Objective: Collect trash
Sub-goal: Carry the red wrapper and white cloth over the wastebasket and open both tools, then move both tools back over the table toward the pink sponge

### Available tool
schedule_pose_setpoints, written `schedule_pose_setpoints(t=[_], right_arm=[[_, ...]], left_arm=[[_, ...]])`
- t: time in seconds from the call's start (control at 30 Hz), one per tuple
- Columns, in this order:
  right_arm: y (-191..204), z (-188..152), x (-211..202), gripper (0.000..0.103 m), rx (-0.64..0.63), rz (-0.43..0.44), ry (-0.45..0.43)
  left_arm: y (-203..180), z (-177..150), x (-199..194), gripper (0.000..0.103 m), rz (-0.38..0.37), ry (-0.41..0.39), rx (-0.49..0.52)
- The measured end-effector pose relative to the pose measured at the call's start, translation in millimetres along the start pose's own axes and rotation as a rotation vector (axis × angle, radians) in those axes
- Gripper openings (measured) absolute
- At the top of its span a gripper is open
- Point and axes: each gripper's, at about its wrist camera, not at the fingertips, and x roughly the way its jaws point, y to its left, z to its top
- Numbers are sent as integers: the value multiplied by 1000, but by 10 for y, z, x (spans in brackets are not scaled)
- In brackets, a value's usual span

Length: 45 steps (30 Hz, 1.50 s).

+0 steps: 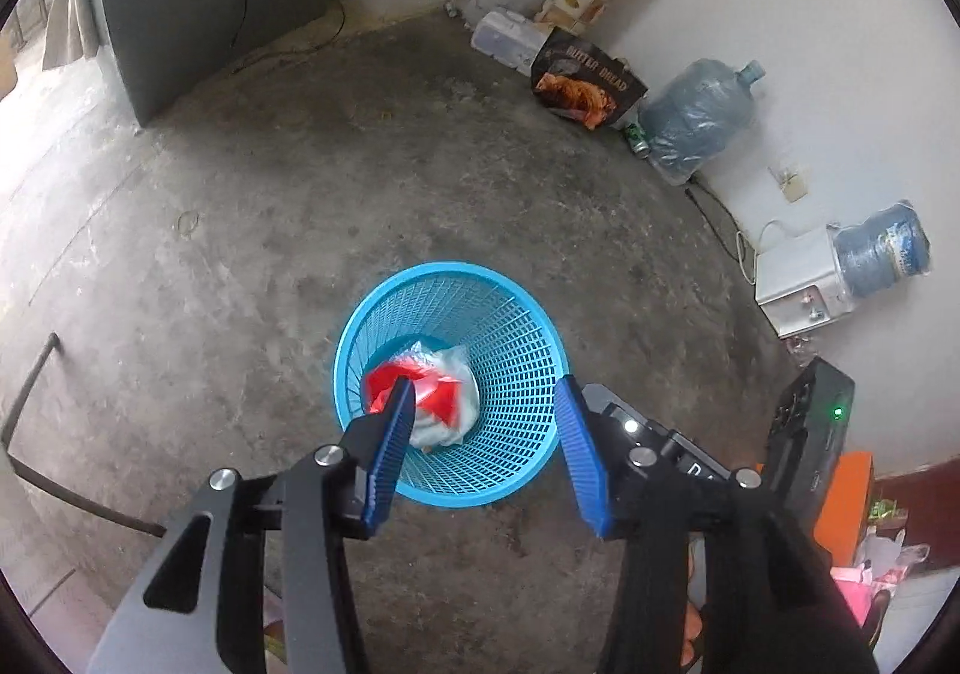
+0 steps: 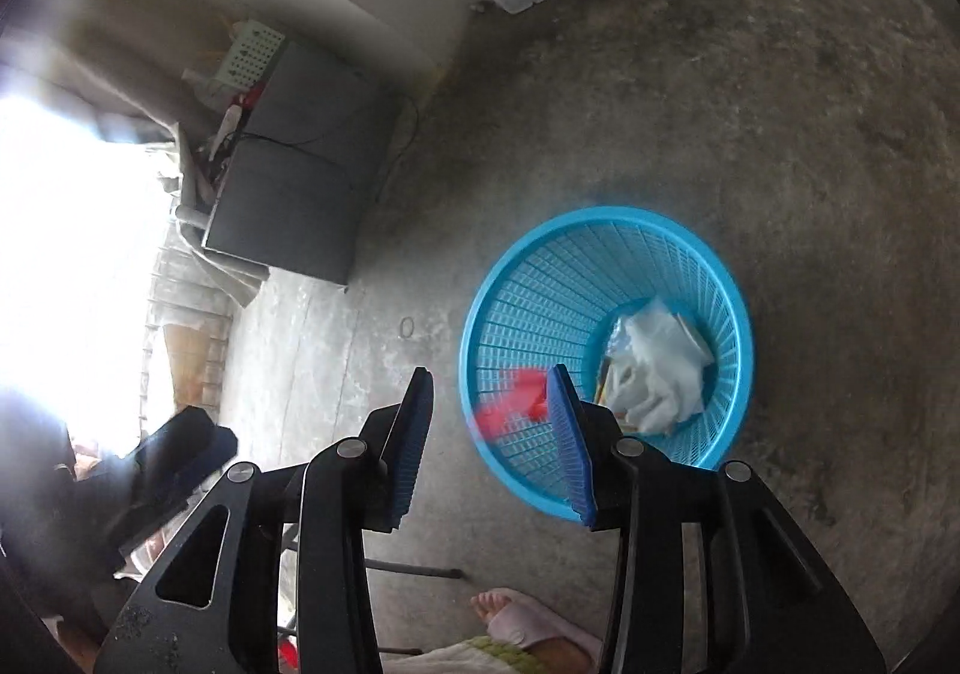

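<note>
Brown carton reads "BUTTER BREAD"; blue basket unlabelled.

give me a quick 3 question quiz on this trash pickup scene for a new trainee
1. True or false: the blue basket stands upright on the floor.
2. What lies in the basket? A) only a can B) crumpled white plastic with a red piece C) nothing
3. Fill in: both the left gripper and the right gripper are ____, with nothing between their fingers.

Key:
1. True.
2. B. In the right wrist view the red piece is a blur at the basket's near wall.
3. Open.
</note>
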Motion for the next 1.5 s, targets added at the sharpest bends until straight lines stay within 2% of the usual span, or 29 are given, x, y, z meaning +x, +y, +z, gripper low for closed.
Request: schedule_pose_setpoints(t=[0.23,0.4,0.6,0.7,0.93,1.23,1.37,1.5], right_arm=[[123,-119,-222,46,-64,-12,-18],[348,-191,-416,53,-133,-17,-11],[897,-386,-621,63,-274,13,5],[1244,-516,-641,67,-350,50,32],[2100,-933,-495,75,-514,158,91],[3159,-1531,-104,78,-652,258,191],[3634,-1794,43,83,-756,269,217],[4055,-2032,223,87,-874,250,237]], left_arm=[[76,-44,-455,53,17,-81,4],[110,-172,-1011,61,10,-150,21],[303,-453,-1777,73,4,-230,20],[492,-620,-2171,76,30,-279,1],[1194,-1079,-3087,79,158,-372,-95],[2407,-1602,-4191,80,449,-499,-265],[2782,-1707,-4382,80,504,-500,-317],[3102,-1698,-4385,80,524,-479,-347]])
